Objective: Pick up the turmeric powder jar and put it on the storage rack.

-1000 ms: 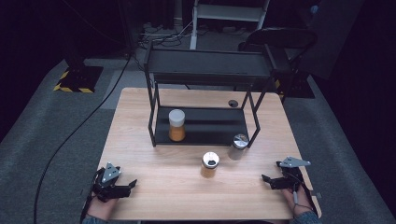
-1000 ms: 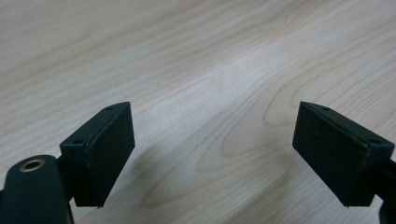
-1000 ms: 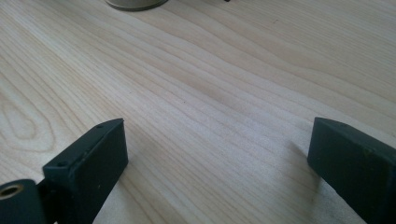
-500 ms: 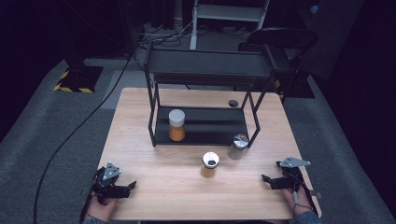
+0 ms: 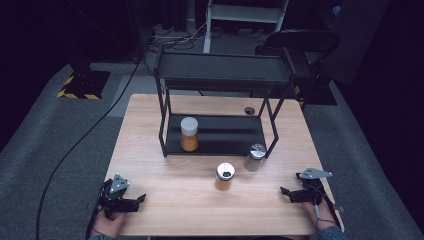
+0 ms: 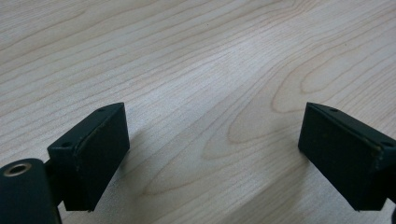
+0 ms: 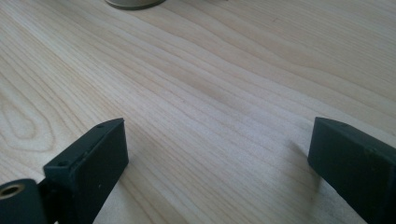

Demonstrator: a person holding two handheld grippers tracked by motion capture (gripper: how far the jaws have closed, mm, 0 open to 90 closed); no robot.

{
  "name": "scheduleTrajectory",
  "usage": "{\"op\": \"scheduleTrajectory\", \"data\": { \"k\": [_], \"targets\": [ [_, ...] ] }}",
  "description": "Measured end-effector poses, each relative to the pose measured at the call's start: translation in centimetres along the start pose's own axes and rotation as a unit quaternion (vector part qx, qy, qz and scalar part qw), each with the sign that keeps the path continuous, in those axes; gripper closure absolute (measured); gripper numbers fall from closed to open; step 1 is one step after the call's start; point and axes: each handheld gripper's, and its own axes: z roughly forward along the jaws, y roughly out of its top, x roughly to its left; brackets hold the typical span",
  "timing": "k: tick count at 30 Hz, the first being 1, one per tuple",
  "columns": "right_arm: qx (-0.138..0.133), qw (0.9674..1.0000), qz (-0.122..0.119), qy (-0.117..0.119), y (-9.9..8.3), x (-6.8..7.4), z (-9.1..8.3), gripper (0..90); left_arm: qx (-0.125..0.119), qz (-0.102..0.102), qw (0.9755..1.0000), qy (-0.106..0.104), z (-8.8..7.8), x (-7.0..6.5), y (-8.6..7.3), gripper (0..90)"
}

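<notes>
My left gripper (image 5: 140, 200) rests near the table's front left corner, pointing right. Its jaws have just been opening and stand open over bare wood (image 6: 215, 112). My right gripper (image 5: 285, 192) rests near the front right corner, pointing left, also open with nothing between its jaws (image 7: 217, 123). A small orange jar (image 5: 225, 176) with a dark-centred lid stands on the table between them. A grey jar with a silver lid (image 5: 256, 156) stands by the rack's front right leg. A white-lidded orange jar (image 5: 189, 134) stands on the rack's lower shelf.
A black two-level rack (image 5: 222, 70) takes up the back half of the wooden table (image 5: 175, 180). A round cable hole (image 5: 249, 110) lies behind it. The base of a jar (image 7: 135, 3) shows at the top of the right gripper view.
</notes>
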Motion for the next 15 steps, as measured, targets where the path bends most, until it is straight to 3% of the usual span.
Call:
{"op": "scheduleTrajectory", "data": {
  "k": [7,15],
  "targets": [
    [0.014,0.9999,0.005,0.0,0.8,0.2,-0.2,5.7,0.0,0.0,1.0,0.0,0.0,0.0,0.0,8.9],
    [-0.008,1.0,0.002,0.004,1.6,0.5,-1.4,5.9,-0.001,-0.005,1.0,0.003,0.0,-0.1,0.0,8.9]
  ]
}}
